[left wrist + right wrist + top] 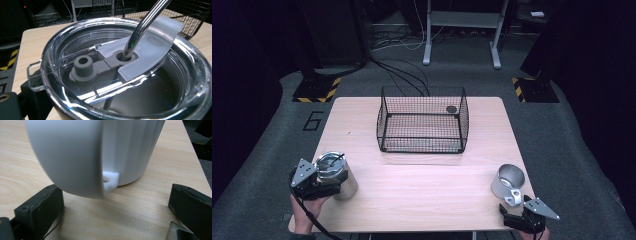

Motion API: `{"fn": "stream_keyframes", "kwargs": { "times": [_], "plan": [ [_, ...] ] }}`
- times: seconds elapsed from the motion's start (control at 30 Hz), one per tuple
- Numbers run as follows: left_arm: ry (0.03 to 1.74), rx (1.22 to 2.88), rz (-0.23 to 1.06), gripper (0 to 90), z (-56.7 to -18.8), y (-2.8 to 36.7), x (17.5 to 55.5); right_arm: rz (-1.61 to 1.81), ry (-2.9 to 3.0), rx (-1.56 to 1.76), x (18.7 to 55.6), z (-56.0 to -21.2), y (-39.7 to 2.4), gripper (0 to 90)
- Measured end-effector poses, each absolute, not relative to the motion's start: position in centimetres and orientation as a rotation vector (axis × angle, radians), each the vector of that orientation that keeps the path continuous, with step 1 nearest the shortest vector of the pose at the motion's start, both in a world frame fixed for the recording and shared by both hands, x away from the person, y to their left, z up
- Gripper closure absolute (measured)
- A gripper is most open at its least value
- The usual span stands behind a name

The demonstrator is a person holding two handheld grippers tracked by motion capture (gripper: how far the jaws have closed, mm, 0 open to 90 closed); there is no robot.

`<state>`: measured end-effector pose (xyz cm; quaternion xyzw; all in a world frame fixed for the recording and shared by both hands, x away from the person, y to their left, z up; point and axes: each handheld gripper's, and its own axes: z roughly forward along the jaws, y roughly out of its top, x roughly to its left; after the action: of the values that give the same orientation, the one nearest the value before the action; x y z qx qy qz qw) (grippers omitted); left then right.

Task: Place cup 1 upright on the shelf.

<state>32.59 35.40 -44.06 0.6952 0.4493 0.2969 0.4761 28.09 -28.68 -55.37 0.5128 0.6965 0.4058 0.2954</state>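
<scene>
left claw (329, 180): it sits around the steel tumbler (343, 184); if it presses the wall or not, i cannot tell.
steel tumbler: upright near the front left corner of the table (422, 195), with a clear lid (75, 105), a grey rubber plug (83, 65) and a metal straw (147, 22) through the lid hole.
right claw (515, 210): spread wide, one jaw on each side of the mug handle (72, 157), not touching it.
white mug (507, 181): upright near the front right corner, ribbed wall, handle toward the claw.
wire basket (384, 131): black, at the far middle of the table, well apart from both.
</scene>
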Motion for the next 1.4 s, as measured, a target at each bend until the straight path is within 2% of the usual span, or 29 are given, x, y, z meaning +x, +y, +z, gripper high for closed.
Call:
{"fn": "stream_keyframes", "kwargs": {
  "times": [0.33, 1.4],
  "plan": [
    [1.030, 1.738, 0.725, 3.8, -41.6, 34.4, 32.9, 1.079, 1.850, 1.365, 28.1, -55.4, -28.7, 0.0],
    [0.860, 1.846, 0.619, 3.8, -39.3, 29.6, 35.6, 1.079, 1.846, 1.367, 28.1, -55.4, -28.7, 0.0]
  ]
}}
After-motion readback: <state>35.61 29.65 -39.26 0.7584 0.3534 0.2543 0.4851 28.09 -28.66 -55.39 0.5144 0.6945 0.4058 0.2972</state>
